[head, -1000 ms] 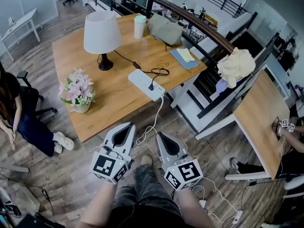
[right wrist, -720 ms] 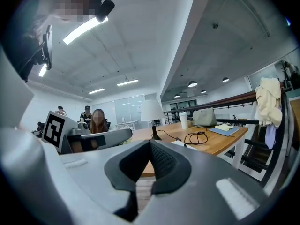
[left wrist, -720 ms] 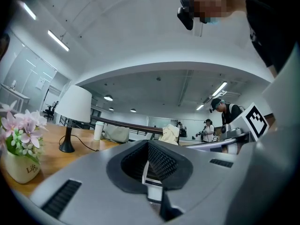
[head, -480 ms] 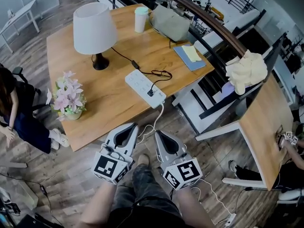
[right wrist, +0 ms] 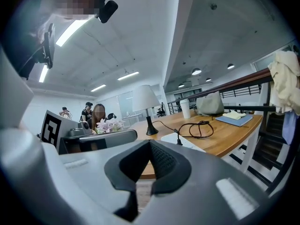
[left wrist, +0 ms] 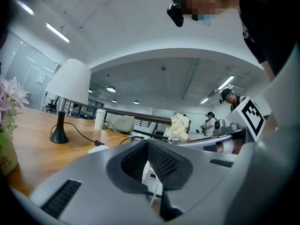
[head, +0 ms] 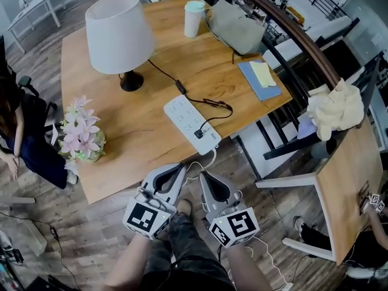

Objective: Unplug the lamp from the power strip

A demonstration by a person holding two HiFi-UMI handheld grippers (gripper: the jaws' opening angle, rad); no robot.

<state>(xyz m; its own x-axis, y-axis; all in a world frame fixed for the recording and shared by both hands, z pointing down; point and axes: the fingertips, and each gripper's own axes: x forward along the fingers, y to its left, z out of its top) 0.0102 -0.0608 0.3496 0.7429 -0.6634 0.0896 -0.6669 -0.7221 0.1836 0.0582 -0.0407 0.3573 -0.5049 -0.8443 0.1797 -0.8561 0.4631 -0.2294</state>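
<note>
Right gripper [head: 204, 177] nearer power strip [head: 191, 123]

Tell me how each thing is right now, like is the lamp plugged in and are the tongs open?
lamp: upright, plugged in
plug: sitting in the power strip
power strip: lying flat, one plug in it
cup: upright, lid on
notebook: closed
flowers: standing upright
left tongs: shut, empty
right tongs: shut, empty

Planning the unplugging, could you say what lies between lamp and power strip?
Head view: only the black cord from lamp to power strip, over bare table.
</note>
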